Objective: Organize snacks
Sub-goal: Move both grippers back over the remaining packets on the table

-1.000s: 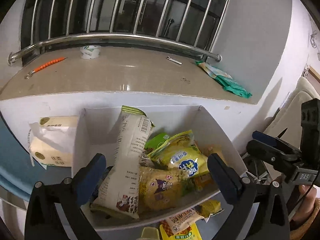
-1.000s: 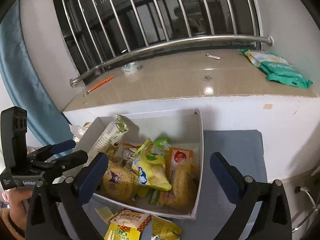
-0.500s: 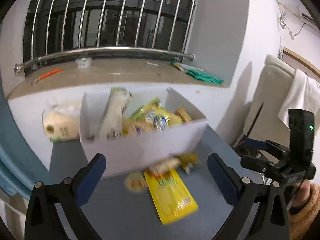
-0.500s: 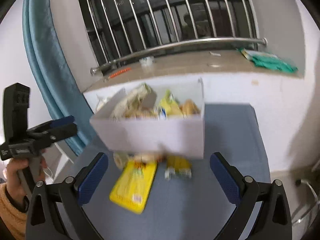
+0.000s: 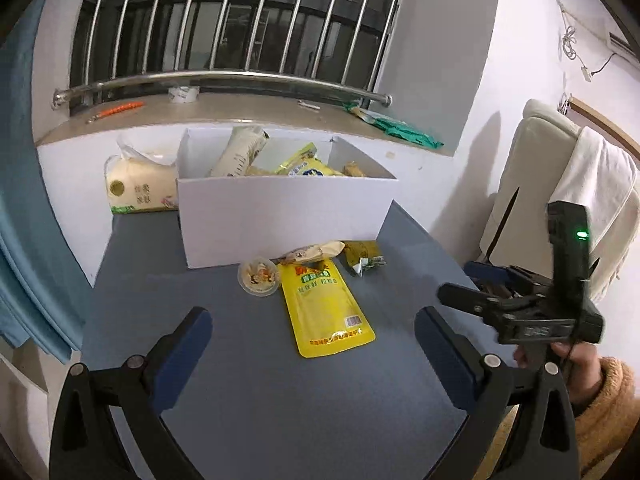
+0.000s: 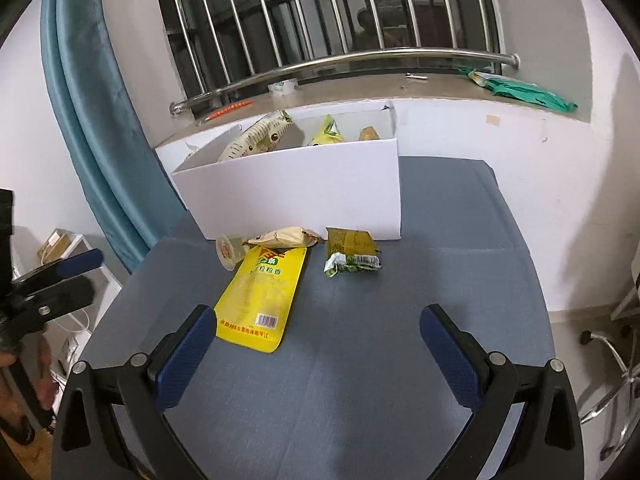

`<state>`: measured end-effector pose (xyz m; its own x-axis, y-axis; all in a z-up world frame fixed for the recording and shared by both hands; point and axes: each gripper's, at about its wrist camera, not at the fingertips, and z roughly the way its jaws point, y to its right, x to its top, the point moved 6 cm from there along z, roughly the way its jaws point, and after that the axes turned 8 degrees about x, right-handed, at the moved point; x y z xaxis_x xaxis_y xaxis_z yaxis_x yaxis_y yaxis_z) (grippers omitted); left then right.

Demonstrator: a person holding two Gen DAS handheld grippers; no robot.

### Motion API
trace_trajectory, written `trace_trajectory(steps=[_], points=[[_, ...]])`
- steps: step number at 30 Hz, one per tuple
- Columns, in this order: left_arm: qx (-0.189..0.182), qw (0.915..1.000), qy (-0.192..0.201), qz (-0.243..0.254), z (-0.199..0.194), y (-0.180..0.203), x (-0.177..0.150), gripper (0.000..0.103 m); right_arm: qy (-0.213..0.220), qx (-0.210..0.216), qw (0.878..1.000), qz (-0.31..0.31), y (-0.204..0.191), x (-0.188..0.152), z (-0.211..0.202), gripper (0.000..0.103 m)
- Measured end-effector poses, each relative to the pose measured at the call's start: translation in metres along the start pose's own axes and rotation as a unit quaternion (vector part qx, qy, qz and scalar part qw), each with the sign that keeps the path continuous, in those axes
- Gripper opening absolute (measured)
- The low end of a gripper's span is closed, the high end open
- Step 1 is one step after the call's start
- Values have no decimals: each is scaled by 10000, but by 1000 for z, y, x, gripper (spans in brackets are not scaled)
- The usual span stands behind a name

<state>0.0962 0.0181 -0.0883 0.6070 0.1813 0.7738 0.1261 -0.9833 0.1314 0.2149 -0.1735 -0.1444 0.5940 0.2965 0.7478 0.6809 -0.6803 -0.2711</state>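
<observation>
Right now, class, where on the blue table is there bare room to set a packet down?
Bare blue table lies right of the green packet and between the yellow pouch and both open claws. It is crowded along the white box's front wall, where the snacks cluster.

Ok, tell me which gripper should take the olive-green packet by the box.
Probably right. The olive-green packet lies between the right gripper fingers' line of sight, on open table. For the left gripper, it sits off to the right, beyond the yellow pouch.
</observation>
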Motion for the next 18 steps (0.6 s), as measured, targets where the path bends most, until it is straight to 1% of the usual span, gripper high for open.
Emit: trace_trajectory(steps=[2, 6, 11, 17, 18], points=[[22, 10000, 56, -19, -6, 0, 1, 103, -108, -89, 9999, -57, 2, 3, 12, 103], [67, 9999, 140, 14, -17, 0, 2, 103, -270, -93, 9996, -85, 7, 11, 36, 103], [12, 10000, 89, -25, -24, 0, -5, 103, -590, -245, 9979, -134, 21, 22, 78, 103], [159, 9998, 67, -34, -26, -7, -9, 103, -902, -430, 9950, 37, 43, 27, 117, 103], [171, 9998, 54, -71, -26, -9, -9, 103, -942, -416, 9947, 73, 45, 27, 121, 98]])
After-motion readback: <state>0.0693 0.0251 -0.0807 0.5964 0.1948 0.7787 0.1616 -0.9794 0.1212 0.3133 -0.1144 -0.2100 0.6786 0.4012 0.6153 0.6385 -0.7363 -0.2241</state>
